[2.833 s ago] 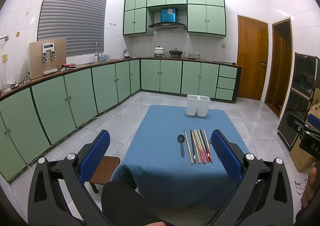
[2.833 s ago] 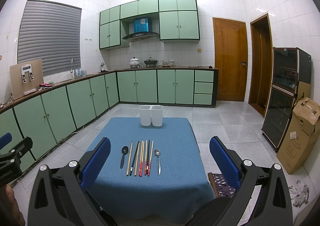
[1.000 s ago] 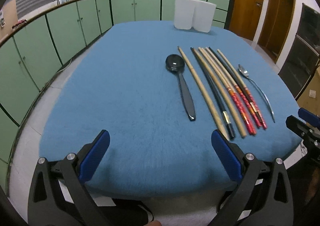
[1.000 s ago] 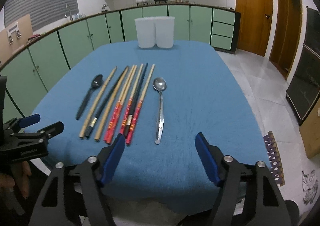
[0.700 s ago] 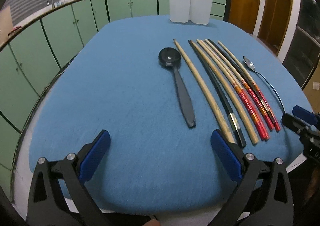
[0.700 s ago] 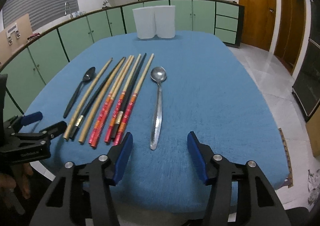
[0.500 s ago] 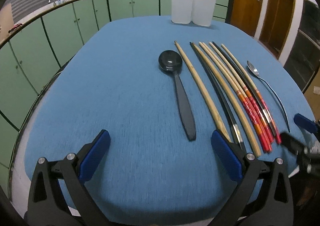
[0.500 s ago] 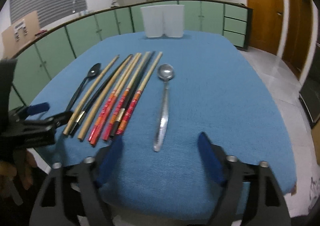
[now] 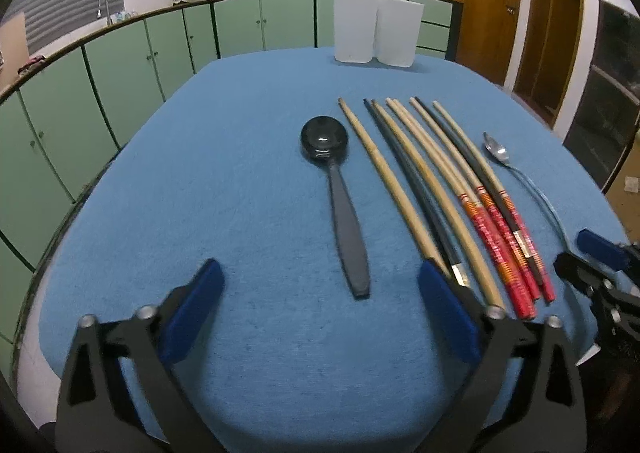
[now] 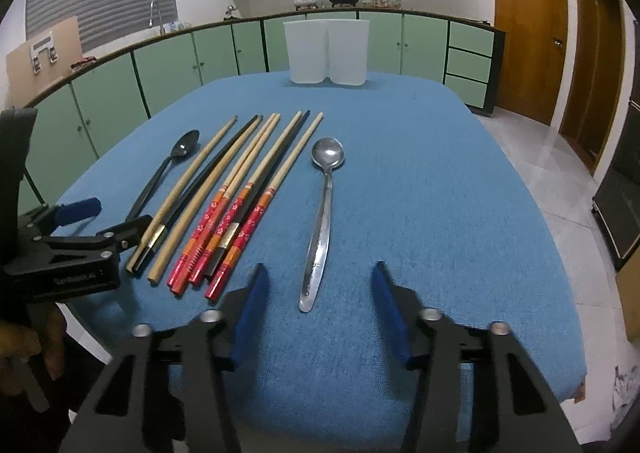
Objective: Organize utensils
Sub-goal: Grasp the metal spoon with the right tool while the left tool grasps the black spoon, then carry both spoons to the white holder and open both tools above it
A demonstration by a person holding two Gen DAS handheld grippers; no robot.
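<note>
A black spoon [image 9: 340, 189] lies on the blue tablecloth [image 9: 200, 193]; it also shows in the right wrist view [image 10: 166, 169]. Beside it lie several chopsticks [image 9: 440, 189], plain wood, black and red-handled, also seen in the right wrist view [image 10: 240, 193]. A metal spoon [image 10: 324, 213] lies right of them, seen too in the left wrist view [image 9: 520, 173]. My left gripper [image 9: 320, 305] is open, just short of the black spoon's handle end. My right gripper [image 10: 318, 305] is open, its fingers either side of the metal spoon's handle end.
A white two-compartment holder [image 9: 376, 35] stands at the table's far edge, also in the right wrist view [image 10: 326, 51]. Green cabinets [image 10: 180, 57] run behind and to the left. A wooden door [image 10: 524, 25] is at the right.
Both grippers have moved forward and down to the table's near edge. The right gripper's fingers have narrowed and now flank the metal spoon's handle. The utensils have not moved.
</note>
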